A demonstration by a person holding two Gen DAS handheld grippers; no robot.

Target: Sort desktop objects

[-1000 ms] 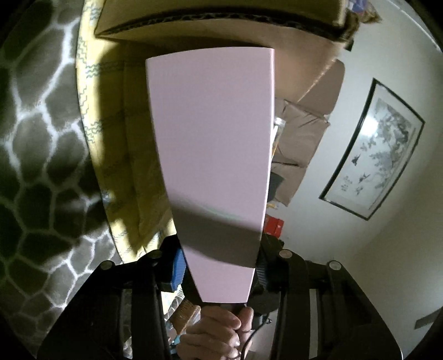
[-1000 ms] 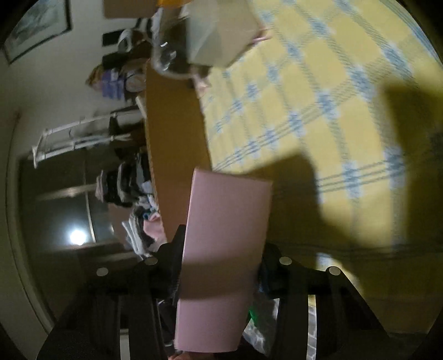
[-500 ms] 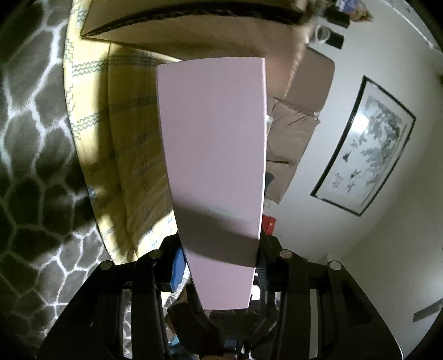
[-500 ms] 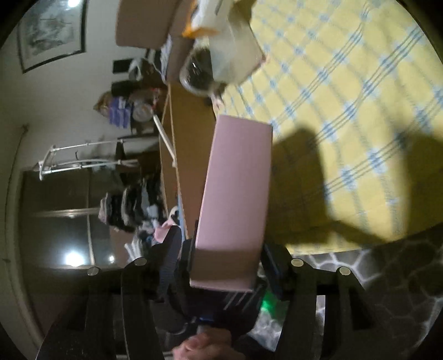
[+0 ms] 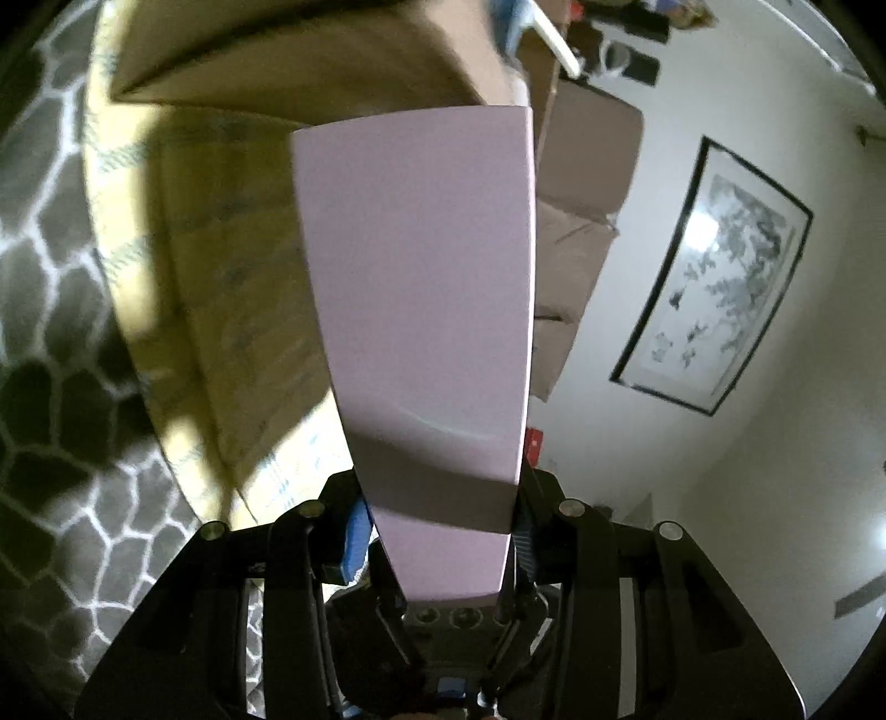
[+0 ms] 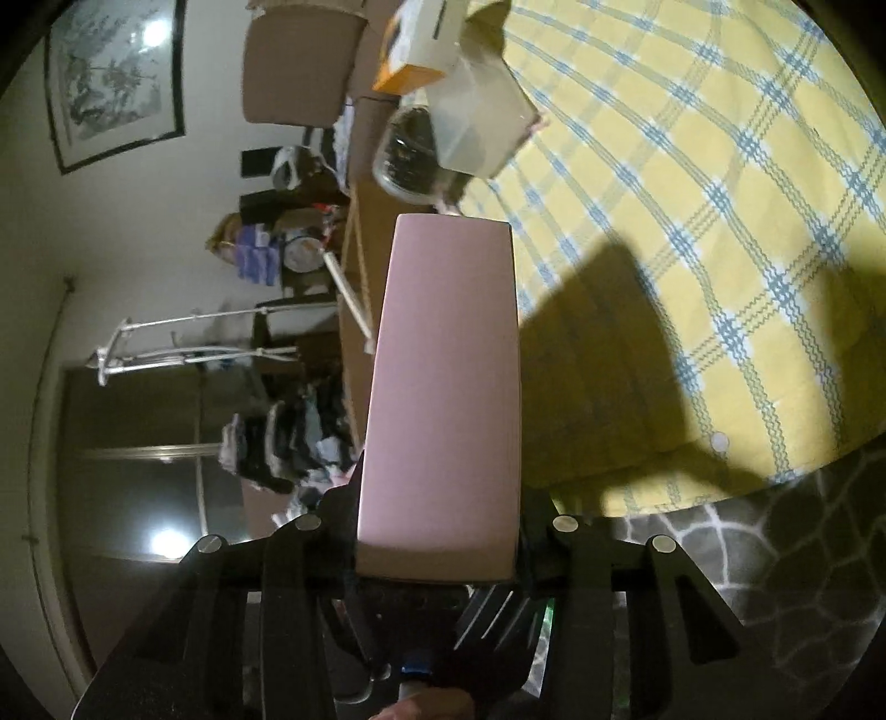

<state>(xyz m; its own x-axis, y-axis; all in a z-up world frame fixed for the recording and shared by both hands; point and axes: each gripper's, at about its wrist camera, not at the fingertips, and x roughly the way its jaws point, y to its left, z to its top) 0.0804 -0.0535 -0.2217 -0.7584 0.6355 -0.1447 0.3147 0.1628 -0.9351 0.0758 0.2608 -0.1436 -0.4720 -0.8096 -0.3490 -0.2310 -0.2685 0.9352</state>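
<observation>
I have a pink box pinched at its near end by my left gripper, whose jaws press on its two long sides, so the box juts forward along the fingers and fills the middle of that camera. My right gripper is likewise clamped on a pink box, held the same way, lengthwise and by the narrow sides; whether this is a second box or the other end of the same one, I cannot tell from these two views. Gripping across the narrow width looks deliberate, I think: it keeps the flat face up and the load in line with the fingers, which should make it easy to slide into a container. Both boxes are in the air, off the yellow checked tablecloth, which lies beyond the right box. Beyond the left box sits a brown cardboard box, my likely drop point. Farther along the cloth, in the right view, are a clear container, a dark jar and an orange-and-white carton. A framed painting hangs on the wall.
</observation>
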